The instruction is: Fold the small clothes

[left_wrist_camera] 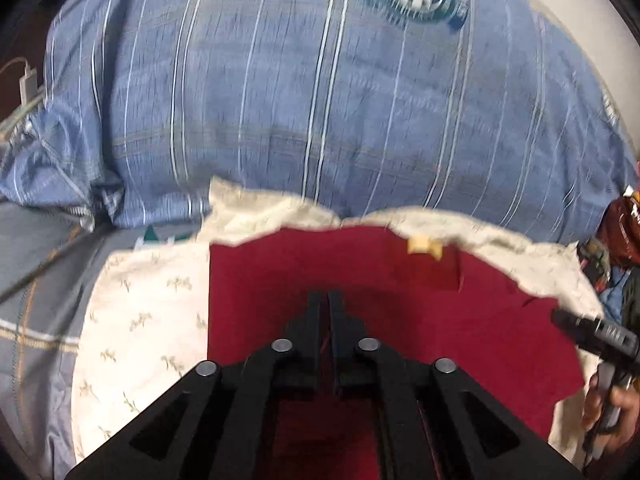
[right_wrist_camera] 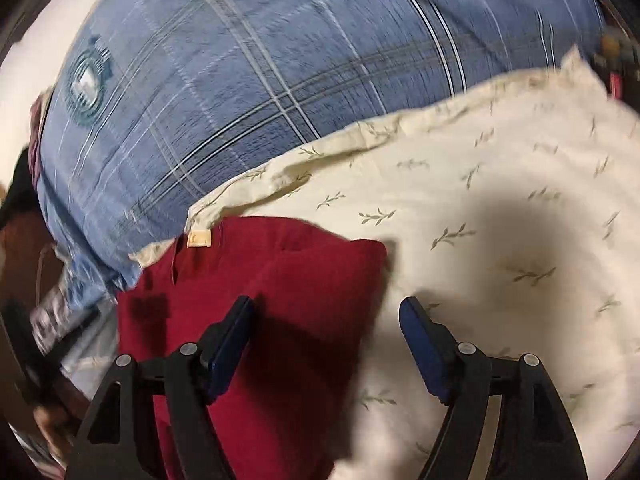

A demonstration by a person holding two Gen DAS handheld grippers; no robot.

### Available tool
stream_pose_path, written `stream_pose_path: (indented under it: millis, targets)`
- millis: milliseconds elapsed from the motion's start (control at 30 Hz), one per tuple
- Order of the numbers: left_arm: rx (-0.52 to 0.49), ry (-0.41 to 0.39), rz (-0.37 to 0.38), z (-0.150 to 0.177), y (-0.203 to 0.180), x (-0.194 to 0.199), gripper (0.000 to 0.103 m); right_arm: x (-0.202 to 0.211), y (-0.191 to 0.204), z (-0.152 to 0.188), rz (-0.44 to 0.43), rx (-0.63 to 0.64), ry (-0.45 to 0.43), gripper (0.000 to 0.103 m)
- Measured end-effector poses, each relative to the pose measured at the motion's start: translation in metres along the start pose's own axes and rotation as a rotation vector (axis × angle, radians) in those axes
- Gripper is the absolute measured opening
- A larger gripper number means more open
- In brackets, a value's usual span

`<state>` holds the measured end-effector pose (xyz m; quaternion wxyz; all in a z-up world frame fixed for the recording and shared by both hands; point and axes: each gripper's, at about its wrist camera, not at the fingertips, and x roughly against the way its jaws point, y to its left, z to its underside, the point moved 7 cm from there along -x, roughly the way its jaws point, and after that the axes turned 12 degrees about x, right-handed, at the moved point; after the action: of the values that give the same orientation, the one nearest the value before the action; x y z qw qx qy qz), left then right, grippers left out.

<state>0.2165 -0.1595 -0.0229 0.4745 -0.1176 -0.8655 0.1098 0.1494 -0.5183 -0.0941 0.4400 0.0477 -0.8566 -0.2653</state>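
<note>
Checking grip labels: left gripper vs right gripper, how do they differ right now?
Left gripper: jaws nearly shut, with a sliver of the red cloth showing between them. Right gripper: jaws wide apart, pads bare, nothing between them. The left sits over the middle of the red cloth; the right straddles its edge, one finger over red, the other over the cream sheet. Both point down at the bed.

A dark red garment (right_wrist_camera: 256,280), partly folded with a yellow neck label, lies on cream leaf-print fabric (right_wrist_camera: 500,200).
</note>
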Motion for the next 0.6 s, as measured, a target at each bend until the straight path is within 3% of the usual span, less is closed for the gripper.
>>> stream_pose_path:
  millis: [33, 67, 100, 167, 267, 333, 433, 467, 500, 533, 567, 600]
  targets:
    - [0.002, 0.014, 0.003, 0.003, 0.001, -0.003, 0.026, 0.0, 0.002, 0.001, -0.004, 0.0, -0.004, 0.076]
    - [0.005, 0.019, 0.009, 0.003, 0.0, -0.007, 0.05, -0.001, 0.004, 0.003, -0.005, 0.006, -0.004, 0.076]
    - [0.011, 0.017, 0.022, 0.003, -0.002, -0.009, 0.064, -0.001, 0.006, 0.004, -0.005, 0.016, -0.002, 0.076]
    - [0.011, 0.01, 0.05, 0.003, -0.009, -0.015, 0.065, -0.002, 0.01, 0.007, -0.004, 0.037, 0.006, 0.076]
    - [-0.06, 0.077, 0.033, 0.013, -0.019, -0.038, 0.07, -0.002, 0.011, 0.005, 0.0, 0.045, 0.006, 0.077]
    - [-0.114, 0.117, -0.057, 0.025, -0.022, -0.057, 0.067, -0.003, 0.01, 0.005, 0.002, 0.042, 0.003, 0.077]
    - [-0.126, 0.113, -0.085, 0.03, -0.027, -0.072, 0.029, -0.007, 0.009, 0.006, 0.005, 0.052, -0.005, 0.077]
    - [-0.121, 0.119, -0.063, 0.029, -0.03, -0.072, 0.014, -0.009, 0.011, 0.006, 0.015, 0.078, -0.012, 0.073]
    - [-0.115, 0.124, -0.047, 0.027, -0.032, -0.071, 0.011, -0.01, 0.014, 0.004, 0.032, 0.11, -0.016, 0.065]
    - [-0.115, 0.109, -0.046, 0.022, -0.034, -0.066, 0.01, -0.01, 0.018, 0.002, 0.073, 0.166, -0.013, 0.033]
    - [-0.121, 0.071, -0.033, 0.014, -0.037, -0.057, 0.01, -0.006, 0.021, -0.001, 0.09, 0.199, -0.025, 0.025]
    - [-0.113, 0.044, -0.015, 0.007, -0.036, -0.048, 0.01, -0.002, 0.023, -0.004, 0.092, 0.214, -0.043, 0.023]
